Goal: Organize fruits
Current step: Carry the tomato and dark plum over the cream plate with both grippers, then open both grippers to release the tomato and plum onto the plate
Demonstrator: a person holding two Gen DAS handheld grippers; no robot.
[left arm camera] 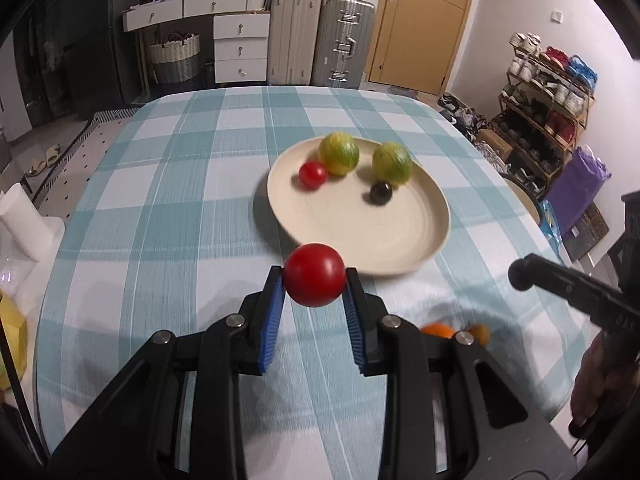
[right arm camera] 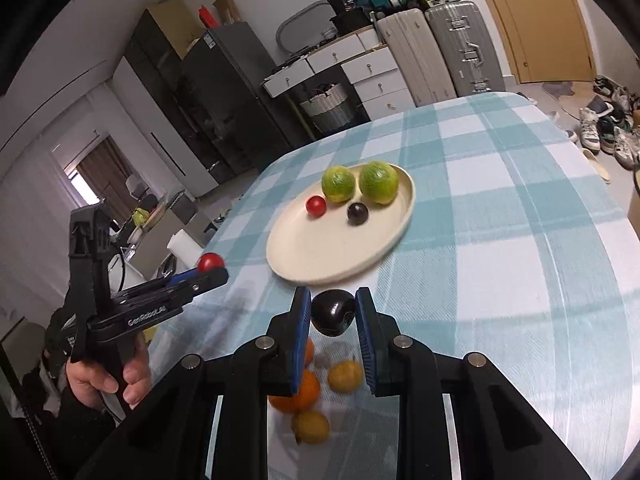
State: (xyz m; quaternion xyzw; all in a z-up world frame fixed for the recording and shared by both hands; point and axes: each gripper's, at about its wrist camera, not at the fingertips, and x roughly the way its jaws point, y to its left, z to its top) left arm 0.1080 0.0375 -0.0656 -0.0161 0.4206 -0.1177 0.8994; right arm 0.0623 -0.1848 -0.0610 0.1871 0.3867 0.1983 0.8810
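Note:
My left gripper [left arm camera: 315, 278] is shut on a red tomato [left arm camera: 315, 274] and holds it above the cloth, just short of the near rim of the cream plate [left arm camera: 360, 236]. My right gripper [right arm camera: 333, 312] is shut on a dark plum [right arm camera: 333, 312], above the table near the plate [right arm camera: 320, 252]. On the plate lie two green limes [left arm camera: 339, 153] [left arm camera: 392, 162], a small red tomato [left arm camera: 313, 173] and a dark fruit [left arm camera: 380, 193]. Orange and yellow fruits [right arm camera: 298, 394] [right arm camera: 346, 376] [right arm camera: 311, 426] lie on the cloth under the right gripper. The left gripper also shows in the right wrist view [right arm camera: 208, 268].
The table carries a teal-and-white checked cloth [left arm camera: 192, 184]. A white roll [left arm camera: 24, 220] and a yellow object [left arm camera: 12, 332] stand at the left edge. Suitcases [left arm camera: 320, 40], drawers and a shoe rack [left arm camera: 548, 100] stand beyond the table.

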